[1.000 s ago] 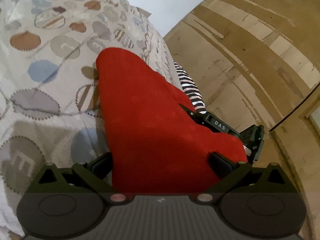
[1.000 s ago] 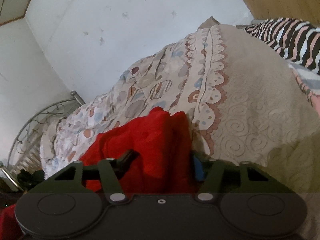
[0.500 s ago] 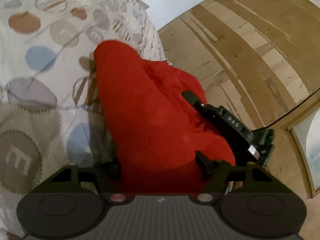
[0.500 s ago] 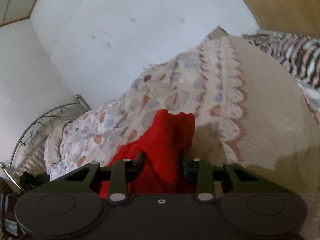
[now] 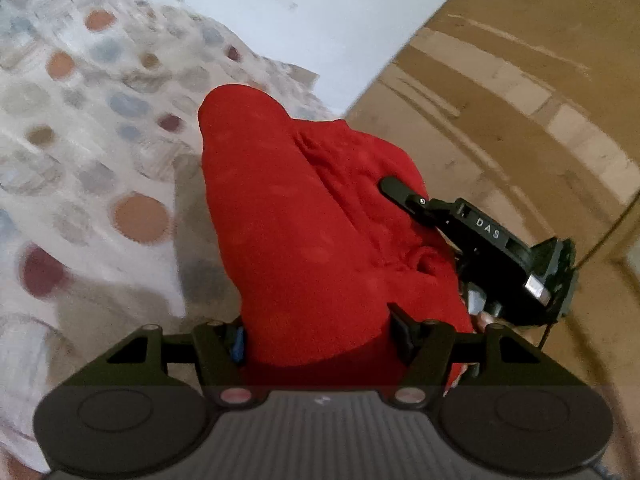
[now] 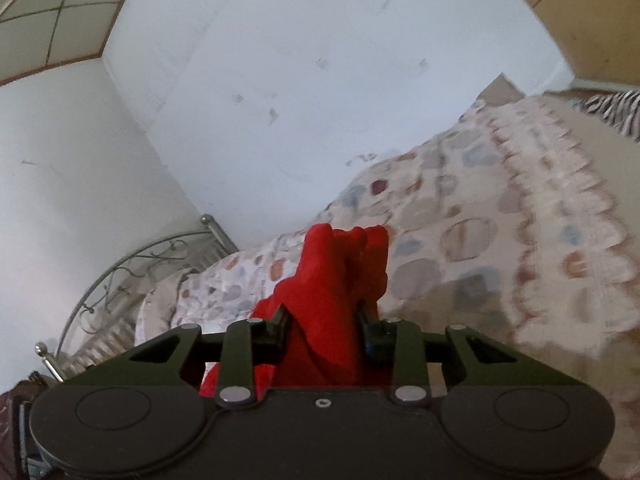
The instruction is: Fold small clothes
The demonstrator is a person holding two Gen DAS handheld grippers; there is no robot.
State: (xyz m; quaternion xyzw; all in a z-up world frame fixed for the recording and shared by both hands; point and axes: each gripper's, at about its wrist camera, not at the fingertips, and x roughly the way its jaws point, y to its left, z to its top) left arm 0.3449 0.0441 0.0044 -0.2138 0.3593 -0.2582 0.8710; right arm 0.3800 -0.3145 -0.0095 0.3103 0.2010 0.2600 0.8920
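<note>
L gripper jaws closing on red garment | R gripper jaws clamp same garment

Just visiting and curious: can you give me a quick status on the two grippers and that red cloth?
Left gripper closing on red garment. Right gripper shut on a bunched part. Garment held up over patterned bedspread. Nothing in the way.

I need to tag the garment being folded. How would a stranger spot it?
Start at the bed with the dotted bedspread. Above it, the red fleece garment hangs bunched between both claws. It is the only plain red thing there; the striped cloth lies apart.
</note>
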